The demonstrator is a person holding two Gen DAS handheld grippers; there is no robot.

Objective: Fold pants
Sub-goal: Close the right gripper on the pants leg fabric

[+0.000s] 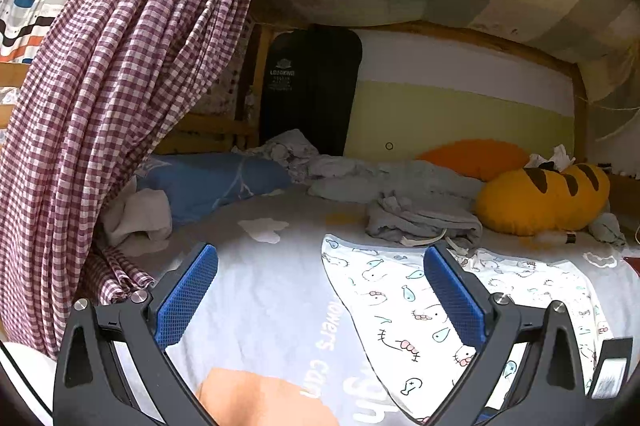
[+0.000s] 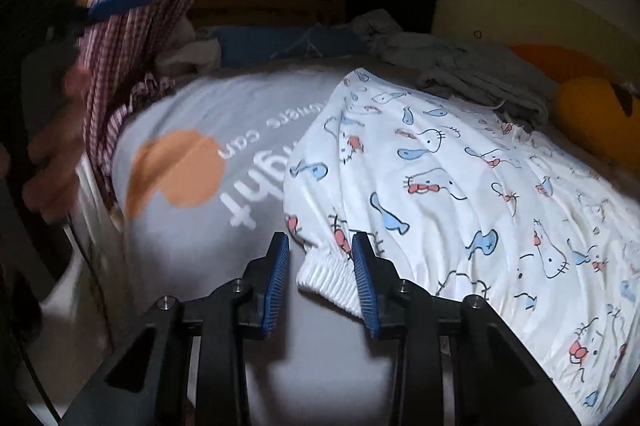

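Pants (image 2: 460, 181) cuff between right claw (image 2: 320, 250) pads

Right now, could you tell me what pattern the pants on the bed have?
White pants printed with blue fish and cartoon cats; clearest in the right wrist view.

pants (image 2: 460, 185): white, blue fish and red-bowed cat print | bedsheet (image 1: 260, 306): grey, white lettering, orange circle | curtain (image 1: 120, 65): maroon-white gingham | pillow (image 1: 216, 181): blue | plush cushion (image 1: 544, 197): yellow, dark brown stripes | gripper pads (image 1: 188, 302): blue
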